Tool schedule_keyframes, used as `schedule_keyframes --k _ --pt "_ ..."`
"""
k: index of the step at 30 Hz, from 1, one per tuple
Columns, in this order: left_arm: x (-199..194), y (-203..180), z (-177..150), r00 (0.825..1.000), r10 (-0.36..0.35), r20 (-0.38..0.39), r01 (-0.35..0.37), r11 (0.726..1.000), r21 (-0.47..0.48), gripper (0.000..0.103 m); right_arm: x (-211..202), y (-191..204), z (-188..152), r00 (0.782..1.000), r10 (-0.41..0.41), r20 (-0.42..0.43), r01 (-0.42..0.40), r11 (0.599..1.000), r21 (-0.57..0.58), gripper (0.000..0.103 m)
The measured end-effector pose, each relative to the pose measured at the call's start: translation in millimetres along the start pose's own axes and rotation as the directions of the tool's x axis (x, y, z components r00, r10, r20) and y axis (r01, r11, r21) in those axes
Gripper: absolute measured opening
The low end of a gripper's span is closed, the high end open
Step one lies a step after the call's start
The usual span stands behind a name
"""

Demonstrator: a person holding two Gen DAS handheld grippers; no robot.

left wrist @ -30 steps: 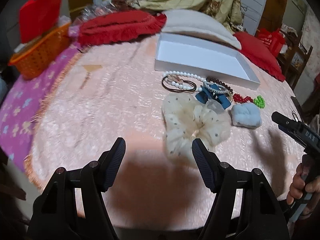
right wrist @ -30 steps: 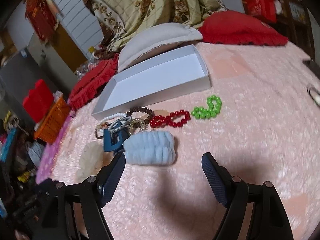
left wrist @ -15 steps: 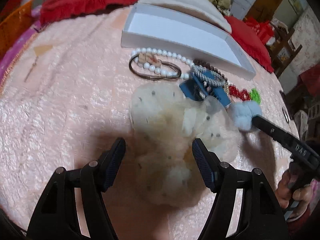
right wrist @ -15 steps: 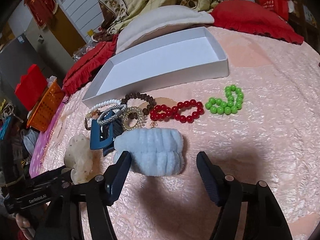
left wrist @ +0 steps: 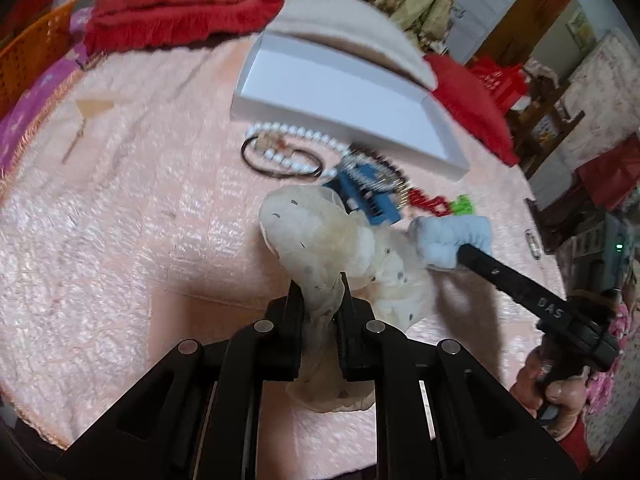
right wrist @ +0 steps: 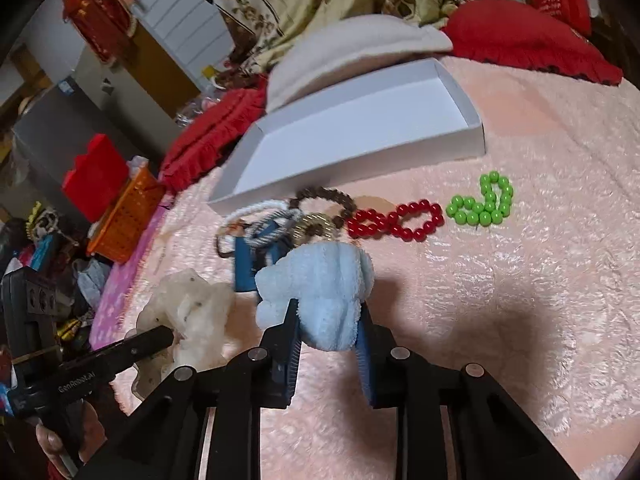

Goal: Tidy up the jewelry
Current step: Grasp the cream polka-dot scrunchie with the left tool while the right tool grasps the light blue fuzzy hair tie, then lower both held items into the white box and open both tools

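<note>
A cream dotted scrunchie [left wrist: 316,240] lies on the pink cloth, and my left gripper [left wrist: 320,292] is closing on it with the pads pinching its gauze. My right gripper [right wrist: 328,316] is closing on a pale blue fluffy scrunchie [right wrist: 320,276], squeezed between its pads. Behind them lie a blue hair claw [left wrist: 368,200], a white bead string [left wrist: 296,136], a black band [left wrist: 280,168], a brown bead bracelet [right wrist: 324,196], a red bead bracelet [right wrist: 396,220] and a green bead bracelet [right wrist: 480,204]. An open white box [right wrist: 360,140] stands empty beyond the pile.
Red cushions [left wrist: 180,12] and a beige pillow [right wrist: 352,48] line the far side behind the box. An orange basket [right wrist: 128,216] sits at the left edge on a purple cloth [left wrist: 28,112]. A person's hand [left wrist: 556,380] grips the right tool's handle.
Both grippers went from wide open to closed. The left one closed on the cream scrunchie and the right one on the blue scrunchie.
</note>
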State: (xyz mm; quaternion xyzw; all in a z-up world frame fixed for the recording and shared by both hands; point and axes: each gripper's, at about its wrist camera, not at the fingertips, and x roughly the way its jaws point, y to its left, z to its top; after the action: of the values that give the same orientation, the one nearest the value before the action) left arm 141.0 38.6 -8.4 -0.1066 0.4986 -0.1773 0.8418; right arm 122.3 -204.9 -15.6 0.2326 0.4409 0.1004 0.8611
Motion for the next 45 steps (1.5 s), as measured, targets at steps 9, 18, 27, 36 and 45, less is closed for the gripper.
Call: schedule_keyframes --k 9,18,27,36,45 --pt "-30.7 -12.4 40.2 0.997 -0.033 0.067 0.032 0.999 0.027 0.012 -30.8 6.8 32.8 0.996 0.053 0.075 -0.054 0.999 0.007 0.024" --pt "10.2 -24.5 147.9 0.987 0.097 0.124 -0.108 0.991 0.08 0.012 4.4 -11.7 120.6 0.994 0.003 0.107 -0.01 0.998 0.063 0.024" --pt "115.9 7.2 248.3 0.979 0.195 0.058 -0.197 0.98 0.021 0.013 94.7 -40.8 201.6 0.999 -0.027 0.042 0.02 0.986 0.164 0.024" --pt "154.9 34.9 277.5 0.975 0.215 0.048 -0.216 0.976 0.0 0.046 141.1 -46.5 228.5 0.995 -0.1 0.019 0.097 0.985 0.146 0.05" --pt "110.7 29.4 257.5 0.98 0.19 0.063 -0.19 0.982 -0.006 0.047 77.7 -43.2 199.0 0.992 -0.103 0.076 0.095 0.991 0.099 0.051"
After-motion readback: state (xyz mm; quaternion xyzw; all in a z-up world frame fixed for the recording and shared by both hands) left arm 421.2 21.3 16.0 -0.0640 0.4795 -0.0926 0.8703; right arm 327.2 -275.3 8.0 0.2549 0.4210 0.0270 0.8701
